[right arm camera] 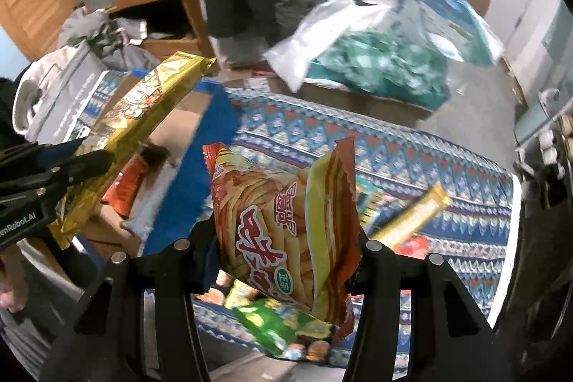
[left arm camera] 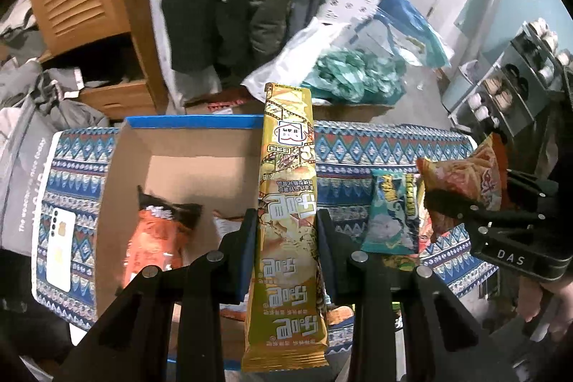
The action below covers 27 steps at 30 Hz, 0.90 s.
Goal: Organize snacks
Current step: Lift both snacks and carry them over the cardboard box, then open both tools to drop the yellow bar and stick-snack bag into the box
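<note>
Patterned cloth [right arm camera: 394, 145] below: both tools angle down (left [left arm camera: 286, 231] clamps gold packet [left arm camera: 286, 203], right [right arm camera: 286, 249] fries bag [right arm camera: 283, 224]).

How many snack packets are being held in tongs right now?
2: a long yellow foil packet in the left tongs, and an orange crinkly chip bag in the right tongs.

Upright yellow packet [left arm camera: 286, 221], orange crisp bag [right arm camera: 286, 231]
</note>
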Available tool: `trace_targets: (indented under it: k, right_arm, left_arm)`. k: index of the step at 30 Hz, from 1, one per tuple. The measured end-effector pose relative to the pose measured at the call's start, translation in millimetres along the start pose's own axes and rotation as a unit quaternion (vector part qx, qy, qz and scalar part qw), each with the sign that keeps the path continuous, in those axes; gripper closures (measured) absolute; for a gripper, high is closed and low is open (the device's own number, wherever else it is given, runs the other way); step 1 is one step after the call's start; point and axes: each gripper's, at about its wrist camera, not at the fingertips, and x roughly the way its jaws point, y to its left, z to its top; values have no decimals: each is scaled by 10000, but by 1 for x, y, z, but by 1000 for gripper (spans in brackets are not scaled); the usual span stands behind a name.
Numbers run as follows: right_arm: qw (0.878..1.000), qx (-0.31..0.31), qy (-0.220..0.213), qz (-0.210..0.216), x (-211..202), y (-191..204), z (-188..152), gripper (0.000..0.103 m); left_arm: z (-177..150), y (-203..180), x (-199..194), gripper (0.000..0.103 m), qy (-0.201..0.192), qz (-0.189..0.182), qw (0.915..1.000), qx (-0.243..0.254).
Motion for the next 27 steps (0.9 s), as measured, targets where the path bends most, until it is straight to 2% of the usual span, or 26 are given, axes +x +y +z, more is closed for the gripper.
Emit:
trace_targets:
  k: [18, 27]
  right_arm:
    - [9939, -917, 406, 454, 50, 122, 29, 51]
    - [9913, -1081, 570, 491, 70, 154, 34, 51]
  left_arm:
    - [-29, 93, 2, 71, 52, 311, 9974, -651]
    - [-43, 124, 13, 71, 156, 423, 9958, -797]
